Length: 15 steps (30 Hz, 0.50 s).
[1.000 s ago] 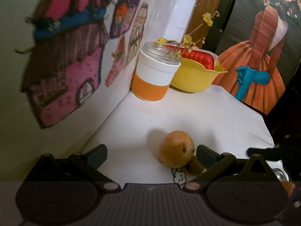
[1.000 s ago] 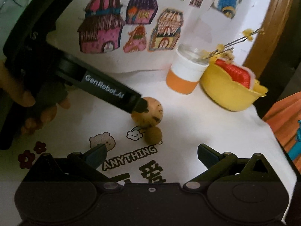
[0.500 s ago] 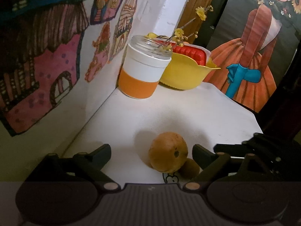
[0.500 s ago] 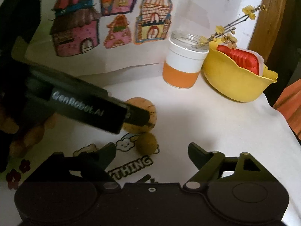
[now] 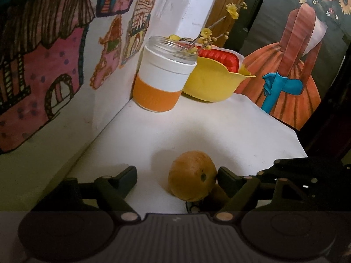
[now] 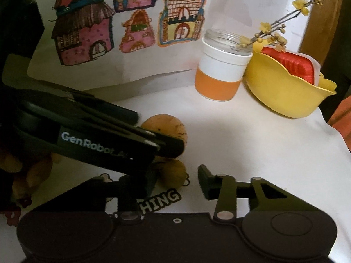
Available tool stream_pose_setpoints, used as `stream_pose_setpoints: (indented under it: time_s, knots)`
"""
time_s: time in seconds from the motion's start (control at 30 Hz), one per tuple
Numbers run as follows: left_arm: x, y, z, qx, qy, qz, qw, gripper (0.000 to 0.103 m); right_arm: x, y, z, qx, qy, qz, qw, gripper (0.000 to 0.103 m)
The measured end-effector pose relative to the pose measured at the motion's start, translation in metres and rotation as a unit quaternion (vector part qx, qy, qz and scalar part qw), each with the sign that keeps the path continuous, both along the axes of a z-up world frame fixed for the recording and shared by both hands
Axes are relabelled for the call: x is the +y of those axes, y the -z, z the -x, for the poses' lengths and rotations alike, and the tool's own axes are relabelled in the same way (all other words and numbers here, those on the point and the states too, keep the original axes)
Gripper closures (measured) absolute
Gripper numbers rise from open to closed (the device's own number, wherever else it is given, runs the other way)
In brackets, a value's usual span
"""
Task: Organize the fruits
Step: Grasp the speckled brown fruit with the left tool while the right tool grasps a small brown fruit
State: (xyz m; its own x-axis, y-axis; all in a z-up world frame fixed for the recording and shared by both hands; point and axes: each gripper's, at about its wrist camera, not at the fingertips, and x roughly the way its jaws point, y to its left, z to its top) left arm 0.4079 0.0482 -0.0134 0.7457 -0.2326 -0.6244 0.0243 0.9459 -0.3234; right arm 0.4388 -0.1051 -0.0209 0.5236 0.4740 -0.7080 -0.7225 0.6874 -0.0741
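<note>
Your left gripper point(image 5: 175, 175) has wide jaws around the round fruit point(image 5: 191, 176). Your right gripper point(image 6: 173, 183), also wide, frames the small fruit point(image 6: 174, 173) near it

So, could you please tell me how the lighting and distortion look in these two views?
Left wrist view: dim, the large fruit casts a soft shadow leftward, fisheye bends the wall drawings. Right wrist view: brighter but soft, the left tongs lie in shade, dark vignette at the corners.

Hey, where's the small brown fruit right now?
On the white table, touching the big orange fruit on its near side, low-centre in the right wrist view, between the open right jaws.
</note>
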Motion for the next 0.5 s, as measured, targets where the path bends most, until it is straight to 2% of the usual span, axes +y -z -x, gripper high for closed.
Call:
stream_pose_setpoints:
  time_s: [0.17,0.37,0.5]
  knots:
    - [-0.0027,-0.001,-0.0012,0.005,0.011,0.008,0.9999,0.035,0.0016,-0.0011,0.0051,-0.005,-0.008,0.006,1.0,0.074]
    - [-0.0076,-0.0004,-0.0025,0.01,0.027,0.022,0.9993,0.052,0.001,-0.0026,0.0075,-0.007,-0.011,0.01,1.0,0.075]
    - [-0.0095,-0.0004,-0.0019,0.01,0.025,0.022,0.9994,0.052,-0.0006,-0.0036,0.0098,-0.006,-0.011,0.014,1.0,0.075]
